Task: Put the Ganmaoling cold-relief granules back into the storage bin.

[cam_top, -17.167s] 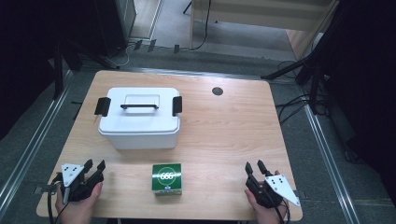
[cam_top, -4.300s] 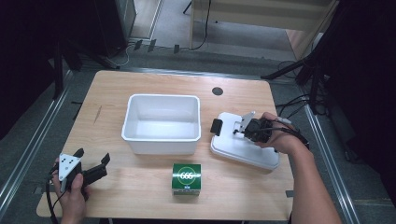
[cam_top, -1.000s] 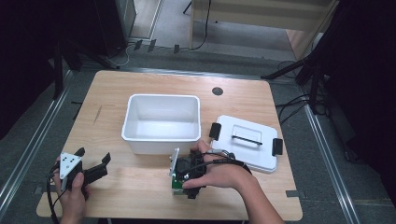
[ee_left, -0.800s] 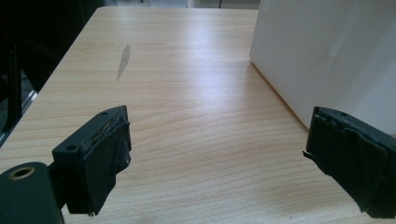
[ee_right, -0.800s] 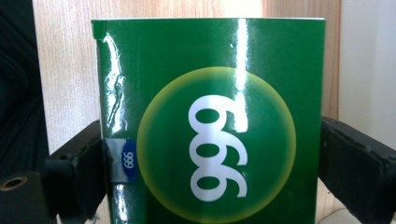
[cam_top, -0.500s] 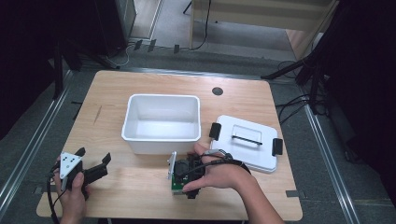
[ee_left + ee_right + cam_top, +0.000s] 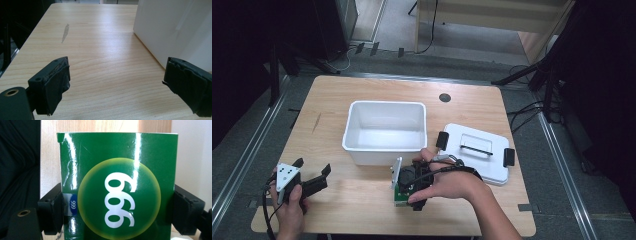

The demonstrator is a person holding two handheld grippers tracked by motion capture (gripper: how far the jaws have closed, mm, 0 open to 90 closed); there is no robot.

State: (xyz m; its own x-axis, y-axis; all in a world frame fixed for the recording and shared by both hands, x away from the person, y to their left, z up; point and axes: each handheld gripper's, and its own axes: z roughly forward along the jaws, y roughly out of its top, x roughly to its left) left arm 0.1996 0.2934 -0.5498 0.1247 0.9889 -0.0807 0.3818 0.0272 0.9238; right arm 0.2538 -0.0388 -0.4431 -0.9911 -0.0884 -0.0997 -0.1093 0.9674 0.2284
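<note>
Room: dark curtains to either side of the table, a grey floor with cables and metal rails round it, and pale wooden furniture on the far side.
Table (image 7: 337,100): one, light wood with rounded corners; a small dark round cap is set into the top on the far side of the tub, and a grey streak marks the wood to the tub's left.
Tub (image 7: 384,131): one, white, rectangular, open at the top, standing in the middle of the table.
Lid (image 7: 472,155): one, white, lying flat on the table just to the right of the tub, with a black handle on top and a black clip at each end.
Box (image 7: 117,187): one, a small glossy green carton with a yellow-green circle and white "999" on its face and a small blue oval on its edge; it sits just in front of the tub's near wall, near the tub's right corner.
Right gripper (image 7: 412,182): its two black jaws pinch the box from both sides, pads pressed on the carton's edges; the jaws have just been closing.
Left gripper (image 7: 309,182): in front of the tub and well to its left, near the table's edge; its jaws are spread wide with bare wood between them.
Count: two grippers, one of everything else.
</note>
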